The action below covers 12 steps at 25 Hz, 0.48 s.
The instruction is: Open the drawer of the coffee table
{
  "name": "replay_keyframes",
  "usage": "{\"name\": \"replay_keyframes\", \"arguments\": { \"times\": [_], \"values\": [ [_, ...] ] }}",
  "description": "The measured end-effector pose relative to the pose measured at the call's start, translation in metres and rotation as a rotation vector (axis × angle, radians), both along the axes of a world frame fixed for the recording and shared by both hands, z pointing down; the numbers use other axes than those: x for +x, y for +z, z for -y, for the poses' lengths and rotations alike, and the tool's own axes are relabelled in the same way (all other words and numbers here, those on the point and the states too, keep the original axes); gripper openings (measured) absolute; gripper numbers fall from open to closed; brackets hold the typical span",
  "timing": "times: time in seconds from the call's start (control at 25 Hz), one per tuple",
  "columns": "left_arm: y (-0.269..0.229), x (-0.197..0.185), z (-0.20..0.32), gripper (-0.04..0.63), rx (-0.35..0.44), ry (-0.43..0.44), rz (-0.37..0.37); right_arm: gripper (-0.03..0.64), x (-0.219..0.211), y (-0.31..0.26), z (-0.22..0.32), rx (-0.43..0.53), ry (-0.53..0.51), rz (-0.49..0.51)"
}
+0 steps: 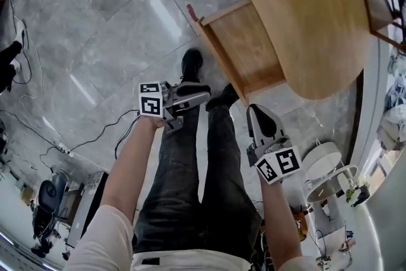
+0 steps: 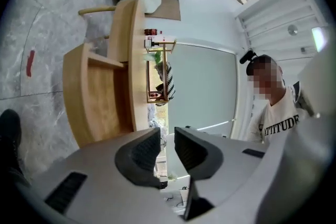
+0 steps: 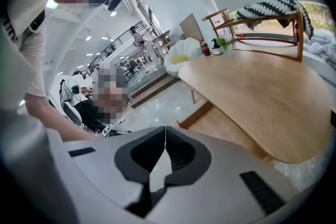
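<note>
Bare forearms point(image 1: 130, 162) rise from the bottom of the head view, each ending in a tool with a marker cube. Over the dark trousers point(image 1: 190, 200), the left hand-held gripper point(image 1: 202, 96) lies about level. Its own view shows its jaws a narrow slit apart with nothing between them. The right hand-held gripper point(image 1: 255, 112) points toward the bench point(image 1: 304, 16), and its own view shows the jaw tips meeting, closed on nothing.

Black shoes point(image 1: 192, 65) stand on the grey marble floor point(image 1: 114, 28) just short of the drawer point(image 1: 250, 47). The drawer stands pulled out from under the bench's near long edge. Its pale wooden bottom is all that shows inside it.

From the head only a bare stretch of the rounded wooden top shows, with cables point(image 1: 38, 124) trailing over the floor to the left. The right gripper view looks along the top to the bench's far end, where a bottle with a red label point(image 3: 205, 48) stands. Close by is a wooden frame draped with a striped cloth point(image 3: 273, 8); I cannot tell whether it rests on the top or behind it. A white-and-yellow bundle point(image 3: 181, 55) lies past that end.

Only the left gripper view shows a red mark point(image 2: 30, 63) on the floor beside the drawer, and a person in a white printed tee point(image 2: 278, 118) at its right edge.
</note>
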<state>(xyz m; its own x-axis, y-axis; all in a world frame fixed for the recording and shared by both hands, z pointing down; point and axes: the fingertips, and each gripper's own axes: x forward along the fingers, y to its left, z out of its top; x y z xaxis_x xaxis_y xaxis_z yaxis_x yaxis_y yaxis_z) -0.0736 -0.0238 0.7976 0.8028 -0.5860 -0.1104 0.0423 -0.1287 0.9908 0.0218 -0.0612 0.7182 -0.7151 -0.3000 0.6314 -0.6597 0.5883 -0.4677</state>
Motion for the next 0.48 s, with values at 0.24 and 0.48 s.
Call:
{"name": "replay_keyframes", "arguments": {
  "times": [0.24,0.48],
  "values": [
    [-0.105,-0.002,0.005,0.063,0.058,0.039,0.017,0.018,0.008,-0.083,-0.007,0.009,0.077,0.019],
    [-0.211,0.014,0.003,0.027,0.093,0.104,0.065,0.018,0.026,-0.169,-0.013,0.063,0.147,0.026]
  ]
}}
